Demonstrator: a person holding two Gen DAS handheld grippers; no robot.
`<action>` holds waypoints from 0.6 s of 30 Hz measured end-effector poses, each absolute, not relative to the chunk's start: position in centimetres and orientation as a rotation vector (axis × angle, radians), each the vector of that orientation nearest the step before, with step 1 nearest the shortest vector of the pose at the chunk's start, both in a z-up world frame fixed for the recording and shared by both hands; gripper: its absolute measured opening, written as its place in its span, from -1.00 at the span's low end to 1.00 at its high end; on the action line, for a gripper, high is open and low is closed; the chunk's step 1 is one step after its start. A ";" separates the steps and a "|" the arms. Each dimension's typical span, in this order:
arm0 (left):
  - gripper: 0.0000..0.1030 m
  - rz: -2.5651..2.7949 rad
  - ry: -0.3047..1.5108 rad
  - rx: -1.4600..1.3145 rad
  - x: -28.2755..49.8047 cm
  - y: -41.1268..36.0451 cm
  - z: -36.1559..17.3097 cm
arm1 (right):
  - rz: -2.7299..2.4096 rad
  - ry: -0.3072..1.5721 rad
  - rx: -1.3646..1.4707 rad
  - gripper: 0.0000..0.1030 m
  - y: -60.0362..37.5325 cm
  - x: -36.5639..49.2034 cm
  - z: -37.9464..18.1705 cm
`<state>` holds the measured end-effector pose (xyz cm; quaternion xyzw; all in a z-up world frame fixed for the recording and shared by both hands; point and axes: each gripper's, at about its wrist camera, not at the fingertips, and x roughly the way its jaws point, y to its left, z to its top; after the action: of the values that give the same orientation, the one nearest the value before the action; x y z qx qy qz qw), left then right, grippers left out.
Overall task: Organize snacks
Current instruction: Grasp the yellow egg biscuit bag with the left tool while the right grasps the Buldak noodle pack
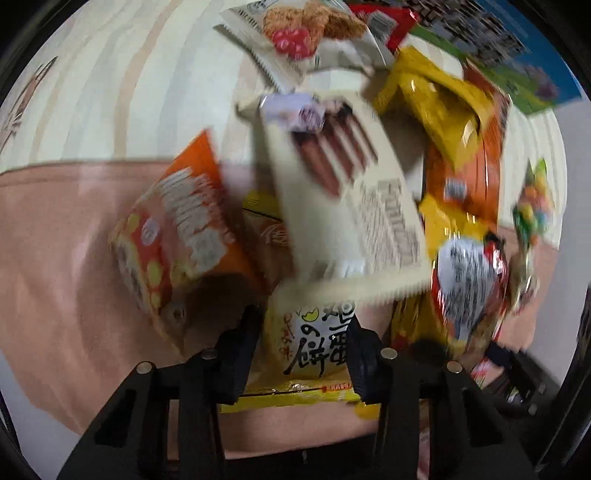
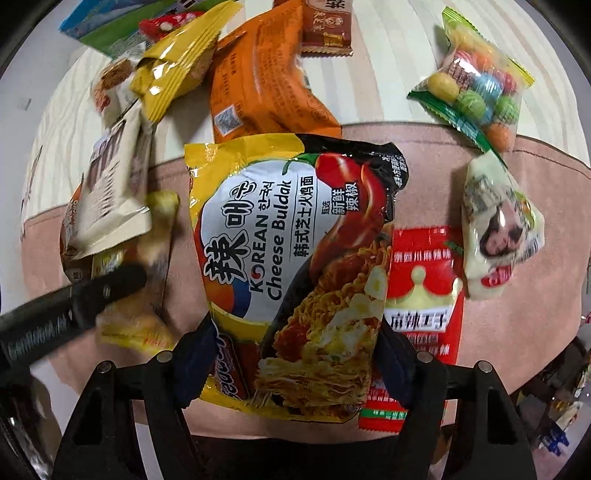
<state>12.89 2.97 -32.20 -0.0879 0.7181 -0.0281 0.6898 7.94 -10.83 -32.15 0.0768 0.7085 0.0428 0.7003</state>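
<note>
Snack packets lie heaped on a pink mat (image 1: 55, 258). My left gripper (image 1: 303, 354) points down, shut on a yellow packet with black characters (image 1: 317, 343); its pads press both sides. A cream wafer packet (image 1: 343, 192) and an orange packet (image 1: 173, 236) lie over and beside it. My right gripper (image 2: 295, 362) is shut on a Korean Cheese Buldak noodle packet (image 2: 288, 240), its pads against the two long edges. The right wrist view shows a left gripper finger (image 2: 110, 288) on the yellow packet (image 2: 136, 325).
A red packet (image 2: 424, 295) lies partly under the noodles. A cream packet with a photo (image 2: 502, 229) and a gumball bag (image 2: 476, 85) sit to the right. Orange (image 2: 266, 85), yellow (image 2: 177, 70) and brown (image 2: 325, 29) packets lie farther off on striped cloth (image 2: 388, 55).
</note>
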 end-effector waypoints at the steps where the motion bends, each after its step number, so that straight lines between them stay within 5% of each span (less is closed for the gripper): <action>1: -0.21 -0.057 1.610 -0.183 11.6 3.1 -32.1 | 0.109 1.596 0.166 0.51 -10.6 7.5 -32.0; 11: -0.17 -0.039 1.617 -0.314 6.3 4.7 -35.4 | 0.090 1.622 0.248 0.62 -11.6 6.4 -35.4; 14: -0.27 -0.059 1.567 -0.332 5.3 5.5 -33.6 | 0.075 1.596 0.209 0.41 -11.6 6.1 -35.0; 18: -0.29 -0.100 1.511 -0.309 2.7 5.1 -29.5 | 0.070 1.543 0.177 0.38 -11.5 4.9 -32.1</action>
<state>2.66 5.08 -29.54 -0.1396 0.6827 -0.0452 0.7158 4.87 -11.51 -32.12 0.0798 0.6963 0.0314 0.7126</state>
